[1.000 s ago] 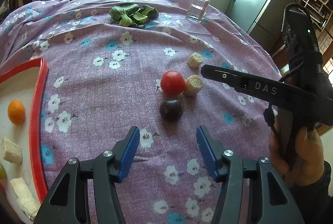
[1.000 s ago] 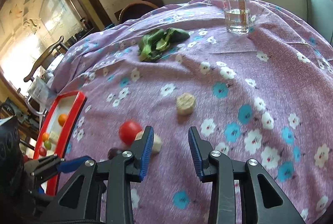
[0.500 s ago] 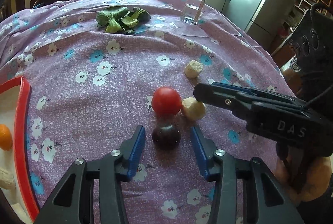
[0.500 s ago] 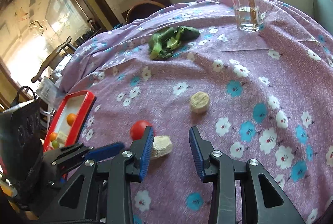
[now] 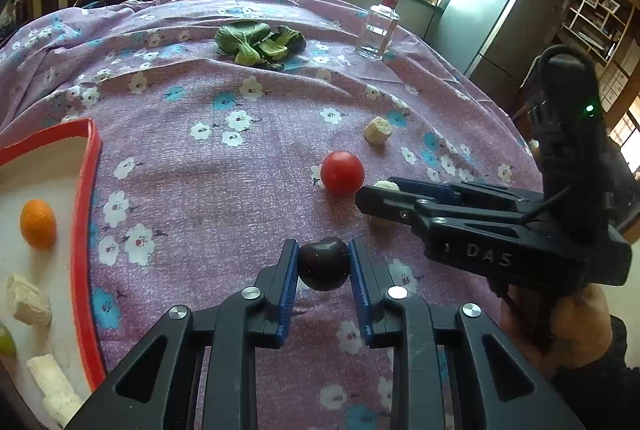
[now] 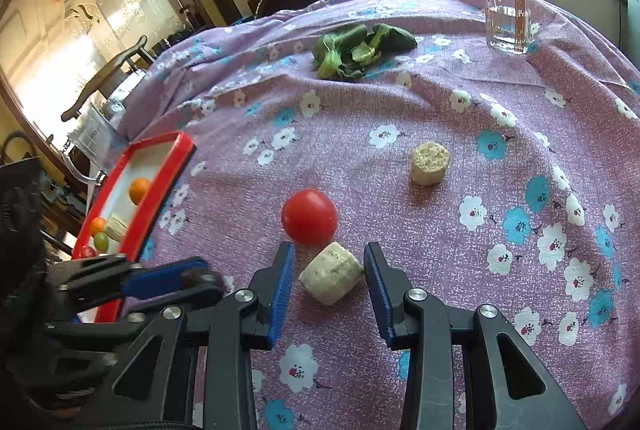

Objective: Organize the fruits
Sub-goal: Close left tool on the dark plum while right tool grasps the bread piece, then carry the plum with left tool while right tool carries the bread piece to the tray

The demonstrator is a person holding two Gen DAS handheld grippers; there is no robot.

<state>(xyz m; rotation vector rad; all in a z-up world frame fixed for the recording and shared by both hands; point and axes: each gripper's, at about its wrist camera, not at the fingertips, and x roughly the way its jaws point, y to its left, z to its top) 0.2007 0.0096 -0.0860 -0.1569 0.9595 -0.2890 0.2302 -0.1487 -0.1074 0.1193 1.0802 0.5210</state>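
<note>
Left wrist view: the left claw is clamped on a dark plum, just near-side of the red tomato. The right claw stands wide around a pale chunk touching the tomato's near side. Several fruits already lie in the red tray, well left of the tomato; plum and tomato remain on the counter.

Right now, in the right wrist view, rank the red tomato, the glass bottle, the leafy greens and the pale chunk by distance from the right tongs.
1. Pale chunk, between the right tongs.
2. Red tomato, just ahead, slightly left.
3. Leafy greens, far ahead at centre.
4. Glass bottle, farthest, upper right.
</note>
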